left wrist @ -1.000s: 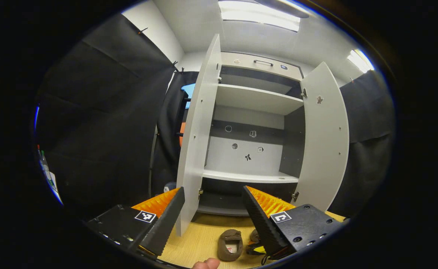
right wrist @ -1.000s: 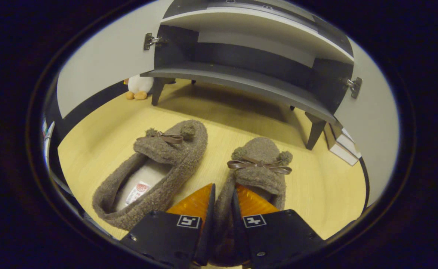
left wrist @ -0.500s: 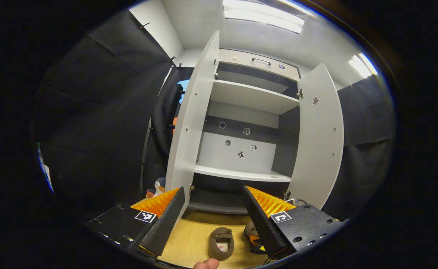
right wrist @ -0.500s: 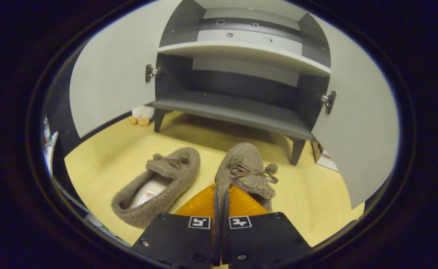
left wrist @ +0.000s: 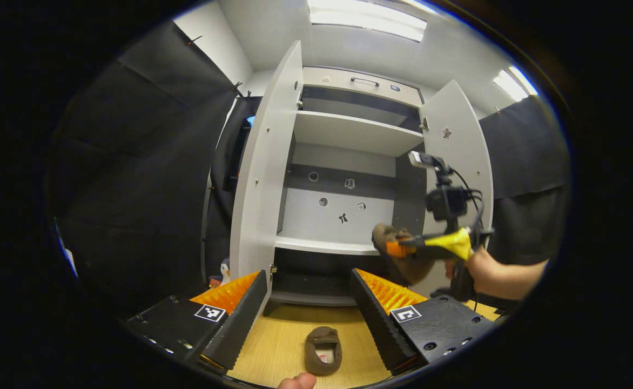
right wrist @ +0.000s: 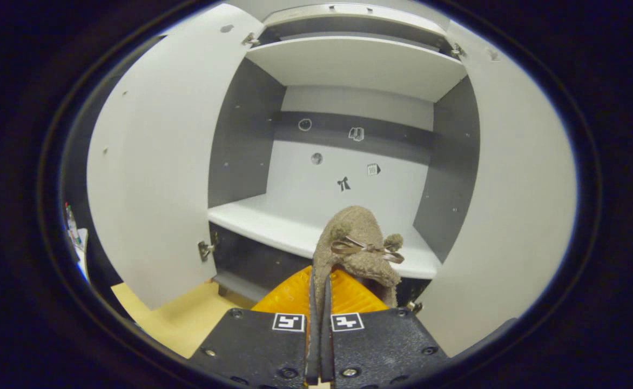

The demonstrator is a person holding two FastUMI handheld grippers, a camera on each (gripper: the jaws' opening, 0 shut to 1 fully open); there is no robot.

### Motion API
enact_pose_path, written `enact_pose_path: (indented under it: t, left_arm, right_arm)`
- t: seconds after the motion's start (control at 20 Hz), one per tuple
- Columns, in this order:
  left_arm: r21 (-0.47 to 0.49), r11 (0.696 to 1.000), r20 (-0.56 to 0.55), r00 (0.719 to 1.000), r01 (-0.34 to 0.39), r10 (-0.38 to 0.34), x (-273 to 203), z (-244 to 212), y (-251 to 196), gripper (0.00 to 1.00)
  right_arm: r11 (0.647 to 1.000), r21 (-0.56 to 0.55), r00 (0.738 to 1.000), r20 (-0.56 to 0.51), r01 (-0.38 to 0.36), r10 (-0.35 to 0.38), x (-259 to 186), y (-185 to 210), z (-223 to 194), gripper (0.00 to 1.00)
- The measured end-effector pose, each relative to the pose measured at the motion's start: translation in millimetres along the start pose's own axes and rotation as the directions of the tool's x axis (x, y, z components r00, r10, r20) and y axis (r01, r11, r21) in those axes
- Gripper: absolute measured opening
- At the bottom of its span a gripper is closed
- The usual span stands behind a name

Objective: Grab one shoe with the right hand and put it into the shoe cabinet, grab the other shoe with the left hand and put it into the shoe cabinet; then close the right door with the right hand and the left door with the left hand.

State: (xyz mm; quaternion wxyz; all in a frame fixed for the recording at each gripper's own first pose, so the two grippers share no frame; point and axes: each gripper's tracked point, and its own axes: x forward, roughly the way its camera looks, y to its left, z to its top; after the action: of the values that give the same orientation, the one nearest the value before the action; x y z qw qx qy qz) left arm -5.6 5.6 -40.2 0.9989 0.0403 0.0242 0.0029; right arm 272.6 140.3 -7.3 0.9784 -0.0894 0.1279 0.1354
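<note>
In the right gripper view, the right gripper (right wrist: 319, 324) is squeezed tight on the side wall of a fuzzy shoe (right wrist: 355, 246), low in the middle, held up in front of the middle shelf (right wrist: 273, 222) of the open cabinet (left wrist: 349, 132). In the left gripper view, the left gripper (left wrist: 308, 308) is wide open and holds nothing. The other shoe (left wrist: 323, 350) lies on the wood floor (left wrist: 278, 351) between its fingers, at the bottom.

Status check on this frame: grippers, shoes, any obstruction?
Right hand-held gripper shut on shoe, raised before cabinet shelf. Left hand-held gripper open. Second shoe on floor. Path clear.
</note>
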Motion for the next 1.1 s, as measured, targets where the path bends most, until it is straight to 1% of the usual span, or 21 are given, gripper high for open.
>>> enact_pose_path:
  t: [0.05, 0.1, 0.15, 0.25, 0.4, 0.45, 0.55, 0.65, 0.7, 0.8, 0.95, 1.0, 1.05, 1.1]
  left_arm:
    - [0.01, 1.0, -0.005, 1.0, 0.004, -0.004, 0, -1, 0, 1.0]
    - [0.018, 1.0, -0.01, 1.0, 0.008, -0.008, -1, -3, -3, 0.95]
    - [0.022, 1.0, -0.018, 1.0, 0.013, -0.013, -2, -5, -5, 0.95]
    - [0.03, 0.999, -0.026, 1.0, 0.015, -0.014, -3, -8, -6, 0.95]
    - [0.061, 0.998, -0.03, 1.0, -0.002, 0.004, -2, -9, 1, 0.95]
    - [0.07, 0.997, -0.028, 1.0, -0.008, 0.01, -2, -8, 4, 0.95]
    - [0.08, 0.997, -0.024, 1.0, -0.014, 0.016, -1, -7, 7, 0.95]
    - [0.084, 0.996, -0.022, 1.0, -0.02, 0.022, -1, -6, 10, 0.95]
    - [0.082, 0.996, -0.019, 1.0, -0.021, 0.023, 0, -5, 11, 0.95]
    - [0.073, 0.997, -0.02, 1.0, -0.018, 0.02, 2, -6, 11, 0.95]
    - [0.065, 0.998, -0.015, 1.0, -0.011, 0.012, 2, -5, 9, 0.95]
    - [0.064, 0.998, -0.014, 1.0, -0.008, 0.009, 3, -4, 8, 0.95]
    - [0.062, 0.998, -0.015, 1.0, -0.005, 0.006, 4, -5, 6, 0.95]
    - [0.061, 0.998, -0.013, 1.0, 0.0, 0.001, 5, -4, 5, 0.95]
  right_arm:
    - [1.0, -0.002, 1.0, -0.012, 0.026, -0.026, 20, -10, 14, 0.05]
    - [0.998, -0.01, 0.998, -0.042, 0.056, -0.056, 41, -19, 22, 0.05]
    - [0.996, -0.025, 0.994, -0.073, 0.084, -0.086, 64, -28, 28, 0.05]
    - [0.992, -0.063, 0.985, -0.121, 0.114, -0.121, 96, -34, 28, 0.05]
    - [0.987, -0.094, 0.97, -0.195, 0.13, -0.146, 121, -36, 23, 0.05]
    - [0.988, -0.092, 0.966, -0.22, 0.12, -0.138, 127, -31, 19, 0.05]
    - [0.985, -0.106, 0.96, -0.232, 0.138, -0.159, 137, -33, 17, 0.07]
    - [0.98, -0.126, 0.959, -0.216, 0.156, -0.181, 142, -31, 21, 0.1]
    - [0.982, -0.119, 0.961, -0.219, 0.149, -0.172, 141, -26, 21, 0.14]
    - [0.982, -0.114, 0.959, -0.224, 0.151, -0.173, 140, -26, 21, 0.16]
    - [0.989, -0.085, 0.966, -0.219, 0.123, -0.139, 130, -19, 24, 0.18]
    - [0.989, -0.087, 0.969, -0.209, 0.118, -0.133, 122, -18, 29, 0.21]
    - [0.991, -0.086, 0.974, -0.194, 0.098, -0.113, 113, -16, 34, 0.27]
    - [0.993, -0.086, 0.98, -0.175, 0.081, -0.095, 101, -12, 41, 0.4]
